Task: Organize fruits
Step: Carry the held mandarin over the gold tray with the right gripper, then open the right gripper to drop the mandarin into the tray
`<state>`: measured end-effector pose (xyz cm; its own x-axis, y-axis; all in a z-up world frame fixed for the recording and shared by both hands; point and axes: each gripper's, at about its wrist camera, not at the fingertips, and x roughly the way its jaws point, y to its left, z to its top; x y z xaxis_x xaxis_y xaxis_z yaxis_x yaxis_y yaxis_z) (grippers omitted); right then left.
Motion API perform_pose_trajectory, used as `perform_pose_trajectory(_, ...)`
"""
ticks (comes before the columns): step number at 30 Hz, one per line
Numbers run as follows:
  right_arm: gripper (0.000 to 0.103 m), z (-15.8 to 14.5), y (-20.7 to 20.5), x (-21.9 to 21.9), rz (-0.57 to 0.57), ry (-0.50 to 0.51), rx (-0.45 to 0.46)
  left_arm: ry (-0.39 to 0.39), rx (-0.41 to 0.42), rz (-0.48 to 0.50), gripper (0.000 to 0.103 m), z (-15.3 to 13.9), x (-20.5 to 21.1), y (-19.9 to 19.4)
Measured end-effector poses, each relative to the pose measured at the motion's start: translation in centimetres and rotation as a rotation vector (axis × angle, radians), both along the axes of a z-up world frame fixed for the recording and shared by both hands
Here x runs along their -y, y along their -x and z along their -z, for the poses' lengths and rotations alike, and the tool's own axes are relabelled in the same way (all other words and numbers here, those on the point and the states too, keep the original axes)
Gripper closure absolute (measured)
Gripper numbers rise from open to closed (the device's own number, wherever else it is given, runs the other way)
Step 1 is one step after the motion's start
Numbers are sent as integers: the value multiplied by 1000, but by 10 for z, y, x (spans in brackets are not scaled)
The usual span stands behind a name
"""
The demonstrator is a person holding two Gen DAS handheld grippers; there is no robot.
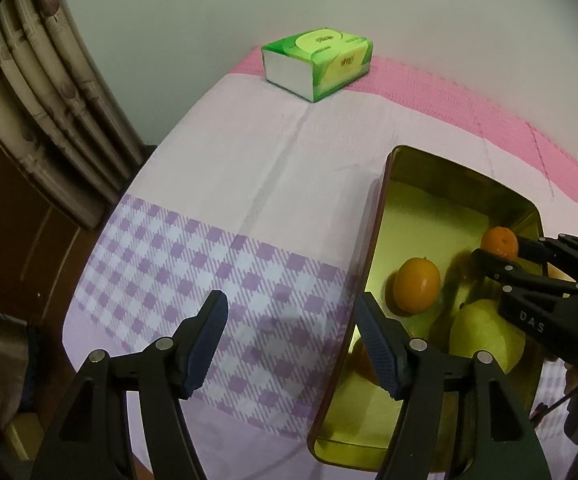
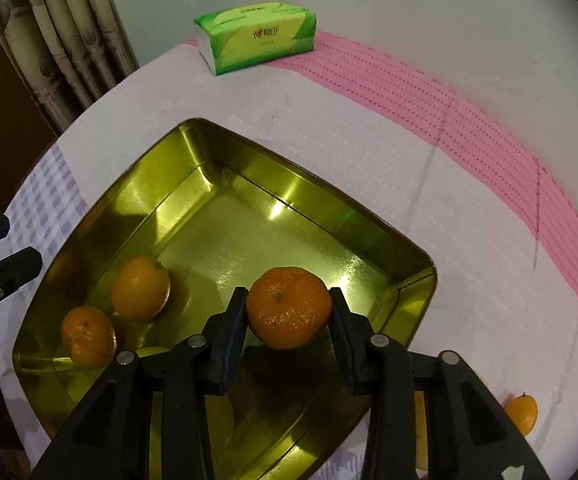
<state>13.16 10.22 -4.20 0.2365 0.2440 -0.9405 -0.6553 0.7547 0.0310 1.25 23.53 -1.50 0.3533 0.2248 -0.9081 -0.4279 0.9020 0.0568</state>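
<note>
My right gripper (image 2: pixel 288 307) clamped on a mandarin (image 2: pixel 288 306) above the gold tin (image 2: pixel 193 148), two oranges (image 2: pixel 140 288) lower left, tissue pack (image 2: pixel 255 36) top, my left gripper (image 1: pixel 289 316) wide open, empty.

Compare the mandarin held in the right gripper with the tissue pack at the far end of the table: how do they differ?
The mandarin is round and orange; the tissue pack is boxy and green with white ends.
The mandarin is clamped between the right gripper jaws above the gold tin; the tissue pack rests on the tablecloth, untouched.
The mandarin has dimpled skin; the tissue pack has a smooth printed wrapper.
</note>
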Motion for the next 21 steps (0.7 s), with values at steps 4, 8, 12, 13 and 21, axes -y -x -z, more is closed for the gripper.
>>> perform_pose_trajectory(4, 66, 4, -2, -1, 2, 5, -12, 8, -7, -1, 36, 2, 0, 0)
perform_pose_trajectory(8, 65, 5, -4, -3, 0, 11, -20, 15, -9, -4, 36, 3, -1, 1)
perform_pose_trajectory(12, 65, 4, -5, -2, 3, 6, -19, 21, -9, -5, 35, 3, -3, 1)
perform_pose_trajectory(13, 65, 4, -5, -2, 4, 7, -19, 20, -9, -5, 35, 3, -3, 1)
perform_pose_trajectory(21, 56, -5, -1, 0, 5, -11, 3, 19, -8, -4, 35, 3, -3, 2)
